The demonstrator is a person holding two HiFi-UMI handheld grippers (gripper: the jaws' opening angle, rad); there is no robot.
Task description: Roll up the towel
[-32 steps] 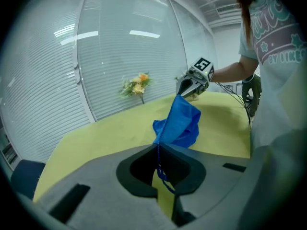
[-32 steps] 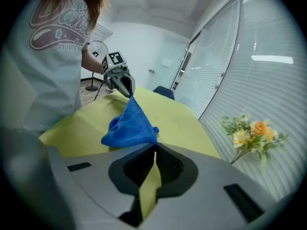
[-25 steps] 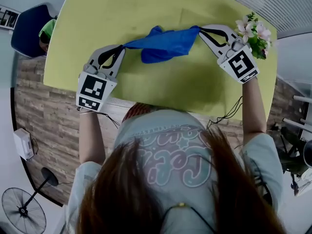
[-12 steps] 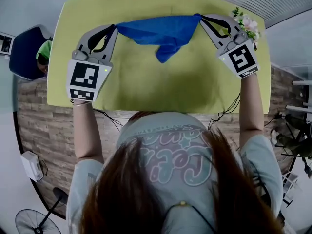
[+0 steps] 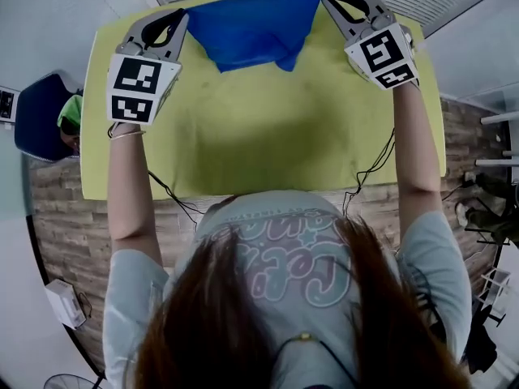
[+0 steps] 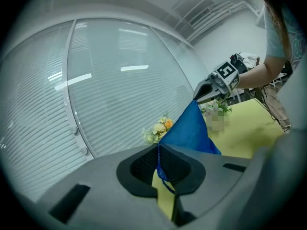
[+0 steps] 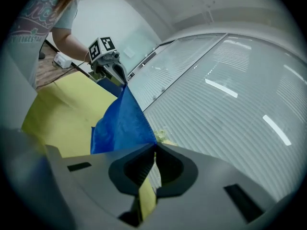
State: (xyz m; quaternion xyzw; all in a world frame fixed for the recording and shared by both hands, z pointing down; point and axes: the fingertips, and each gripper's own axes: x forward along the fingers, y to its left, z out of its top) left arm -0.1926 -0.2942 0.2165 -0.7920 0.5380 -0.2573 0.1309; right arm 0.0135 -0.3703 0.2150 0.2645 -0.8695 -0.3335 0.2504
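Towel (image 5: 247, 27): blue, thin cloth, held in the air over the far side of the yellow table (image 5: 243, 144). It is stretched between the 2 grippers by its top corners. The top edge runs fairly taut. The lower part sags, with 1 loose fold hanging lower, right of middle. I cannot tell whether the lowest fold touches the table.

Left gripper (image 6: 158, 150): jaws closed on 1 corner, with the hem pinched between the pads. Right gripper (image 7: 154, 150): jaws closed on the other corner, and the cloth fans out from the tips. Both point roughly level, toward the window blinds (image 6: 96, 95). Flowers (image 6: 158, 128) stand at the table's far edge, near the towel.

Handling, as judged:
- Light and limp, with no stiffness of its own. It droops and creases wherever it is unsupported.
- Not fragile. The likely risk is a thin corner pinch slipping out if the pull between the grippers grows.
- The hem is the thicker part and the better bite.
- Rolling needs it flat first: lay it on the table and smooth out the hanging fold.
- Then take 1 edge at both corners and turn it over evenly, or the roll skews.
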